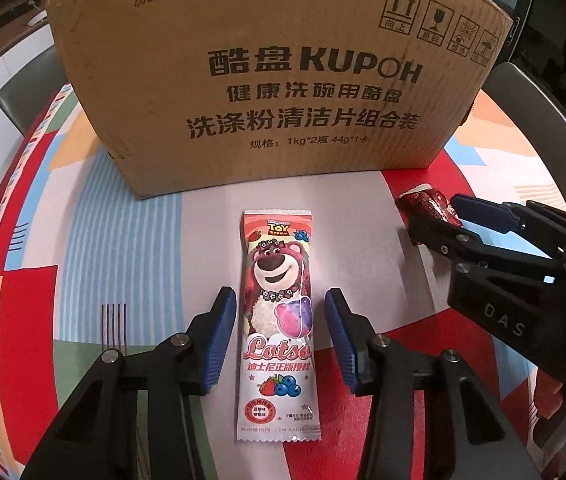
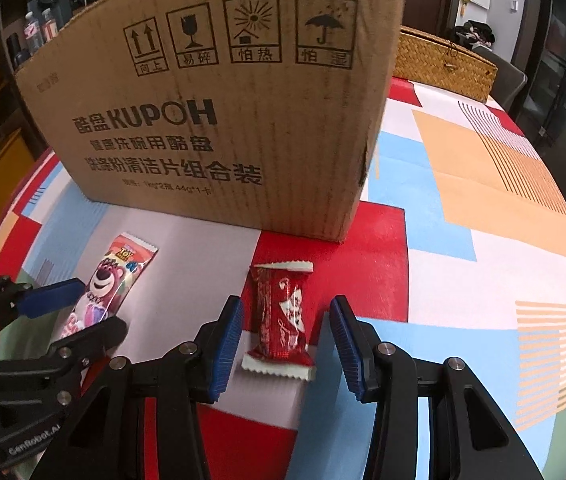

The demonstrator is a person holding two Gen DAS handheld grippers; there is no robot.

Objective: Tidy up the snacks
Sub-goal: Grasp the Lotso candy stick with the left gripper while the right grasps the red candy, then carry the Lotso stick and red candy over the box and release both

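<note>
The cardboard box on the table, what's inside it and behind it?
Its inside cannot be seen: both views show only the outer walls of the cardboard box. Behind it, at the right, a woven basket sits on the table; the rest is hidden.

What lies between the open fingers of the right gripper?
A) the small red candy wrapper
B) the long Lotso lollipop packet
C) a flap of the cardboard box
A: the right gripper is open around the small red candy wrapper on the table.

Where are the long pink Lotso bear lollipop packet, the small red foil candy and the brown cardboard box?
Long pink Lotso bear lollipop packet (image 1: 277,280), left wrist view, bear's face.
Small red foil candy (image 2: 279,316), right wrist view, wrapper middle.
Brown cardboard box (image 1: 275,32), left wrist view, front wall.
</note>
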